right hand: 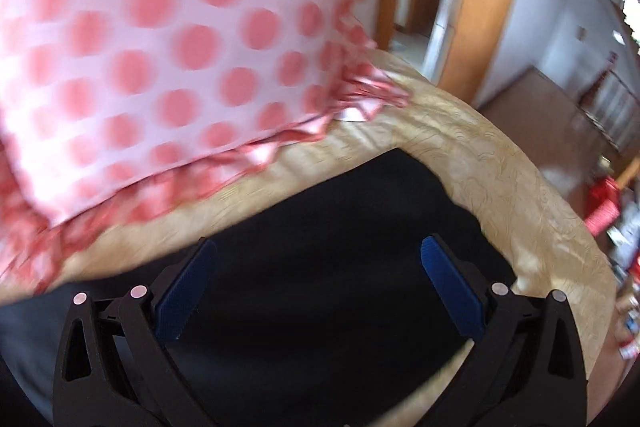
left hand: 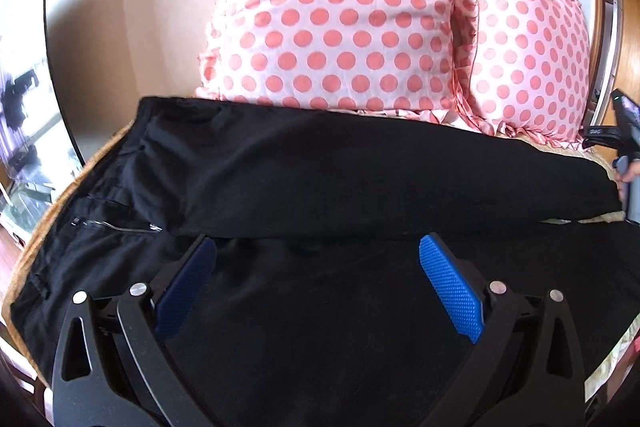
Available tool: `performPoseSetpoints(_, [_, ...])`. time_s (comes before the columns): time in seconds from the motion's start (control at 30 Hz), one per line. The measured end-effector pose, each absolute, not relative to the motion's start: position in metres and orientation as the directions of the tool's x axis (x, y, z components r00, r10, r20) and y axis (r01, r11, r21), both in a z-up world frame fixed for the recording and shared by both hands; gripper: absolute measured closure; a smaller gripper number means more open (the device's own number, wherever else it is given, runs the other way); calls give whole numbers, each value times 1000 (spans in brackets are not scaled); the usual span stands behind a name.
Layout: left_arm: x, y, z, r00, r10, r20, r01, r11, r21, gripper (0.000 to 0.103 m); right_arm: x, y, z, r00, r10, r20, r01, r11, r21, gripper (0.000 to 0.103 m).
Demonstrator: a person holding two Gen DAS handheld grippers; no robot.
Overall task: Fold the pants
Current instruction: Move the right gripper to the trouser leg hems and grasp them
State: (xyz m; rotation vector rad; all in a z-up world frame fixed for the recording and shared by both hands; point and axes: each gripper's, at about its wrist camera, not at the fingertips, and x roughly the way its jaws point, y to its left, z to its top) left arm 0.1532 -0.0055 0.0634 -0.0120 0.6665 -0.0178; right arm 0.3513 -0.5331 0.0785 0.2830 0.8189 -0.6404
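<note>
Black pants (left hand: 320, 179) lie spread across the bed, waistband and zipper (left hand: 116, 225) at the left, legs running to the right. My left gripper (left hand: 318, 251) is open and empty, just above the near leg by the crotch. My right gripper (right hand: 318, 251) is open and empty over the leg ends (right hand: 340, 219) near the bed's right side. The right gripper also shows in the left wrist view (left hand: 628, 163) at the far right edge, beside the far leg's end.
Two pink polka-dot pillows (left hand: 332, 11) (left hand: 528, 55) lean at the head of the bed, just behind the pants; one fills the right wrist view (right hand: 160, 47). The beige bedspread (right hand: 512, 187) ends at the right. A wooden door frame (right hand: 484, 7) stands beyond.
</note>
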Motion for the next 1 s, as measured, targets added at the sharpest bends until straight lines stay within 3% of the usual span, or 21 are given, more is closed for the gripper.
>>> performPoseSetpoints(0.2, [166, -6, 55, 776, -9, -631, 3, 1000, -11, 2, 388, -573, 56, 413, -446, -794, 739, 673, 6, 1])
performPoseSetpoints(0.33, [173, -11, 51, 772, 15, -635, 9, 999, 35, 2, 398, -577, 51, 373, -496, -784, 754, 654, -55, 22])
performPoseSetpoints(0.43, [175, -15, 49, 765, 9, -645, 29, 998, 48, 2, 400, -582, 47, 383, -503, -774, 761, 647, -44, 25])
performPoseSetpoints(0.5, [176, -17, 50, 766, 2, -642, 39, 998, 50, 2, 399, -583, 47, 406, -494, -768, 749, 662, -30, 33])
performPoseSetpoints(0.67, [172, -17, 52, 774, -7, -633, 48, 998, 49, 2, 385, -582, 48, 458, -452, -766, 729, 684, 32, 90])
performPoseSetpoints(0.8, [168, -10, 52, 777, -10, -629, 46, 998, 40, 2, 353, -591, 50, 553, -357, -753, 694, 698, 178, 96])
performPoseSetpoints(1.0, [158, -3, 56, 781, -27, -624, 49, 999, 17, 2, 285, -580, 64, 666, -290, -687, 612, 738, 282, 98])
